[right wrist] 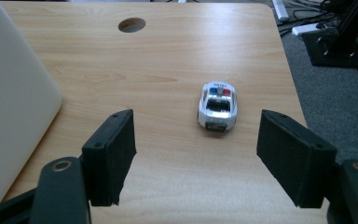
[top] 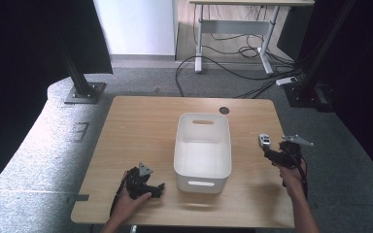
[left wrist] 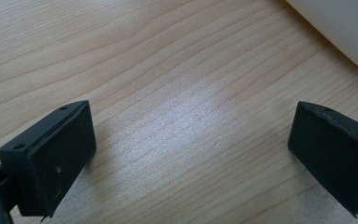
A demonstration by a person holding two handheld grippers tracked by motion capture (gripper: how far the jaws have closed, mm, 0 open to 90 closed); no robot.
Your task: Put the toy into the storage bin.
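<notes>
A small white toy police car point(right wrist: 217, 108) sits on the tabletop point(top: 141, 126) near its right edge, to the right of the white plastic bin point(top: 203, 151) that stands in the middle. The right tongs point(right wrist: 196, 149) are plainly the nearer pair: in the right gripper view the car lies just ahead of the jaws, within the gap between them but a little toward the right jaw, apart from both. Its long axis runs nearly along the line of the tongs' reach, so a straight push forward would likely put the jaws on the car's two long sides. These jaws stand wide apart and hold nothing. The left tongs point(left wrist: 186, 154) are well apart from the car, on the bin's other side; they too are spread wide over bare wood.
</notes>
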